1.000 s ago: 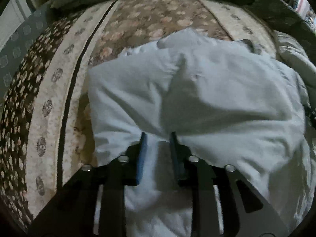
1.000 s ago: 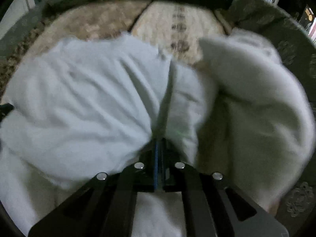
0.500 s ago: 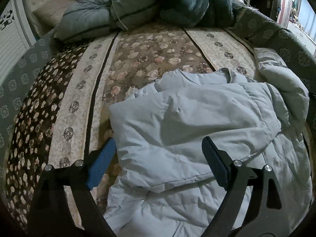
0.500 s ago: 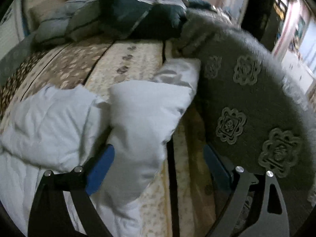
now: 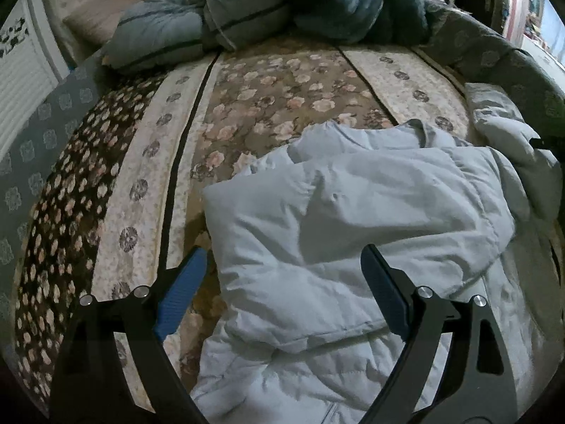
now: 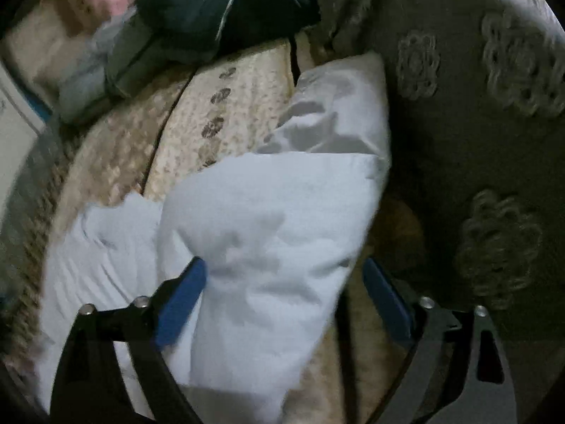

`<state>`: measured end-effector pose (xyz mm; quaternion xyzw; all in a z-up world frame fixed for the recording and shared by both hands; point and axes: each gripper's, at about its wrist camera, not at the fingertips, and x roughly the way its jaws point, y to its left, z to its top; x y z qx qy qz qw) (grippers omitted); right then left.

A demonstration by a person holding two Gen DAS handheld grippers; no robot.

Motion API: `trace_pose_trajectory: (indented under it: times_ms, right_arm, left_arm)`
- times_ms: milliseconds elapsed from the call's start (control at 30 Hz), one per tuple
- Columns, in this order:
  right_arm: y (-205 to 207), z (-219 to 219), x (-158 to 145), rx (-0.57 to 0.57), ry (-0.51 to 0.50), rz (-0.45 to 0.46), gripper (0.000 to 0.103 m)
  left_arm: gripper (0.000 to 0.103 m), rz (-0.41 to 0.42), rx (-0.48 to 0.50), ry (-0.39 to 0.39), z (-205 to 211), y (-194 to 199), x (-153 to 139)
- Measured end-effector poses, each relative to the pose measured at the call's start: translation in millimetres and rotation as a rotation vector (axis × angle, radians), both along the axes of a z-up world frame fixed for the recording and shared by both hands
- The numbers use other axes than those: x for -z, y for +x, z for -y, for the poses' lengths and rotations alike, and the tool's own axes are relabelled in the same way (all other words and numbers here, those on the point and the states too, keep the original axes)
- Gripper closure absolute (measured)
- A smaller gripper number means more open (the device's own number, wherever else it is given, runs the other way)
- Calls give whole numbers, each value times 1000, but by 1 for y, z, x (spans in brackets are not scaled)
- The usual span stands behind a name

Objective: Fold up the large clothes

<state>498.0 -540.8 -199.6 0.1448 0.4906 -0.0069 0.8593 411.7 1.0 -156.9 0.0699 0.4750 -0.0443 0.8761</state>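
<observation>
**Inspector:** State the position of the garment.

**Assistant:** The pale blue-grey quilted padded jacket (image 5: pixel 346 233) lies on the floral patchwork bedspread in brown and cream stripes (image 5: pixel 148 183), over the right half of the bed as the left wrist view shows it. Its collar end (image 5: pixel 416 134) points away from the camera, toward the head of the bed; the hem end runs out of view at the bottom. The long axis therefore lies along the bed's length.

**Inspector:** Any folds?

**Assistant:** One panel is laid over the body, its lower edge forming a thick ridge across the jacket. The right sleeve (image 6: pixel 268 233) extends toward the far right, ending against the grey bed surround with raised floral medallions (image 6: pixel 459 113). That view is blurred; finer detail cannot be told.

**Inspector:** The left gripper?

**Assistant:** The left gripper (image 5: pixel 282 282) hangs over the jacket's near left corner with its blue-padded fingers (image 5: pixel 180 293) spread wide, holding nothing.

**Inspector:** The right?

**Assistant:** The right gripper (image 6: pixel 286 293) also stands wide apart, the sleeve between the fingers, which are not closed on it. Whether a pad touches the fabric cannot be told.

**Inspector:** Other items?

**Assistant:** A heap of dark blue and grey folded quilts (image 5: pixel 268 10) sits at the head of the bed, well apart from the jacket.
</observation>
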Motion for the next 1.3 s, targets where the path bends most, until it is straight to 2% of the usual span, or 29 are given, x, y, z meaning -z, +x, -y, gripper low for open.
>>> trace_pose_trajectory:
  times_ms: [33,67,100,200,267,367,467,500,567,633,733,767,800,867,967,1100,1133,1167,1200,1233,1267,1300]
  right_arm:
    - [-2,-4,-1,-10,-14,29,55]
    - [-5,-9,-4,-5,-61,53,71]
    - [-8,-13,-6,-10,-83,63,77]
    - [-25,-26,-21,-40,-173,100,87]
    - [-43,-33,-41,-48,-212,146,91]
    - [-70,-39,-72,-45,-213,218,103]
    - [-95,-60,-111,-94,-169,300,103]
    - [-99,-71,-118,-119,-185,304,103]
    - [-94,-85,-123,-138,-222,264,103]
    - [-83,-80,-117,-65,-290,228,99]
    - [-63,-62,-97,-52,-234,129,98]
    - [-56,-55,-88,-41,-236,92,90]
    - [-55,-51,-82,-33,-243,79,57]
    - [-52,-38,-68,10,-250,66,15]
    - [-48,-21,-56,58,-166,94,16]
    - [-25,0,-15,100,-4,20,16]
    - [-23,1,-9,103,19,31,18]
    - [-23,0,-6,97,32,63,32]
    - [-23,-5,-6,79,10,121,54]
    - [-25,-10,-8,71,-29,156,63]
    - [-27,-17,-11,66,-68,200,78]
    - [-29,-21,-14,59,-75,222,84]
  left_arm:
    - [15,-9,1,-14,0,0,1]
    - [15,-11,5,-15,0,-1,2]
    - [15,-10,12,-1,1,-3,3]
    - [15,4,16,40,3,-10,3]
    - [15,12,18,31,1,-14,-3]
    - [15,34,22,18,-4,-23,-18]
    - [15,69,19,16,-9,-32,-37]
    - [15,75,17,5,-11,-35,-42]
    - [15,80,10,-18,-18,-41,-49]
    - [15,79,3,-15,-24,-47,-52]
    - [13,76,-4,-7,-33,-53,-51]
    - [12,77,-5,-1,-36,-52,-49]
    - [11,78,-9,9,-39,-50,-47]
    - [11,70,-24,21,-43,-42,-40]
    - [11,67,-32,-6,-46,-27,-30]
    - [11,65,-44,-33,-40,-6,-15]
    - [11,57,-49,-38,-38,-1,-10]
    - [11,48,-50,-43,-34,2,-6]
    - [11,44,-47,-46,-32,3,-5]
    - [11,43,-42,-50,-29,4,-3]
    - [11,43,-36,-50,-26,3,-1]
    - [11,44,-32,-42,-24,1,1]
